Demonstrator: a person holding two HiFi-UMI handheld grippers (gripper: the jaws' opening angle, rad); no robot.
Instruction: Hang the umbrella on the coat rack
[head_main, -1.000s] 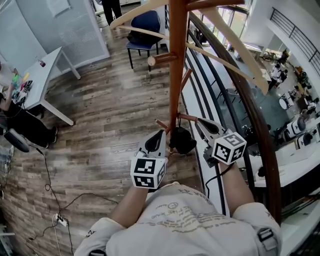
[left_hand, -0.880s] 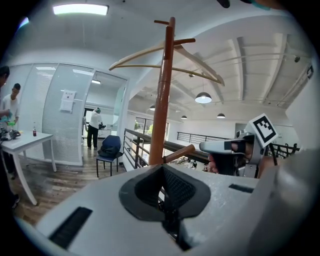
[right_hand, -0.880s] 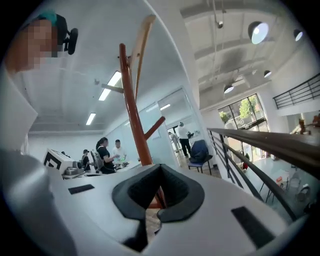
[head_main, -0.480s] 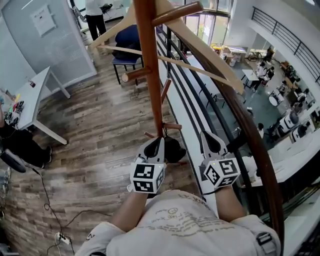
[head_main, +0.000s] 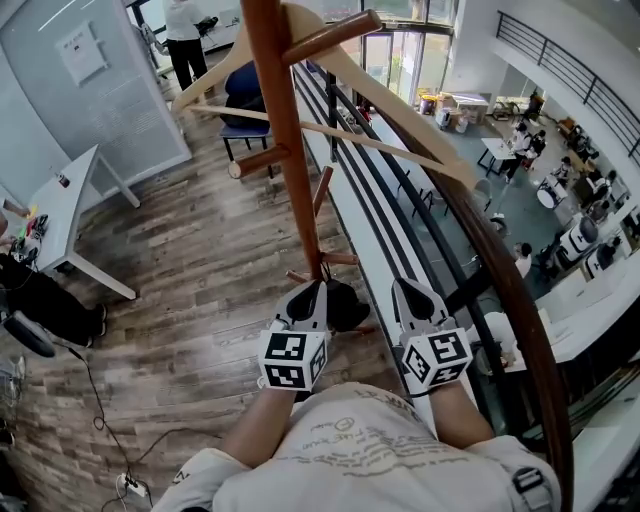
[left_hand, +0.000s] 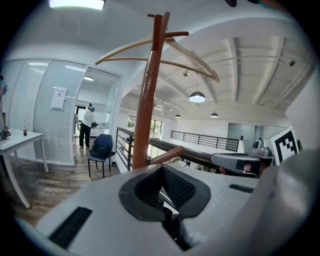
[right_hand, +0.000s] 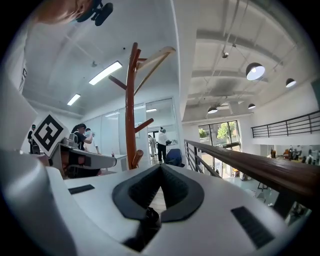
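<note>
Coat rack (head_main: 285, 150): brown wooden post with angled pegs, standing on plank floor beside the balcony handrail (head_main: 500, 260); a pale wooden hanger (head_main: 400, 105) sits near its top
White desk (head_main: 70, 200): well apart, at far left
Blue chair (head_main: 240, 85): behind the rack
Umbrella (head_main: 350, 305): black, folded, low against the post, apparently hanging by a thin loop from a low peg (head_main: 338, 258)
Left gripper (head_main: 310, 292): fingers together, nothing between them, just beside the umbrella
Right gripper (head_main: 405, 288): fingers together, empty, near the umbrella's other side
</note>
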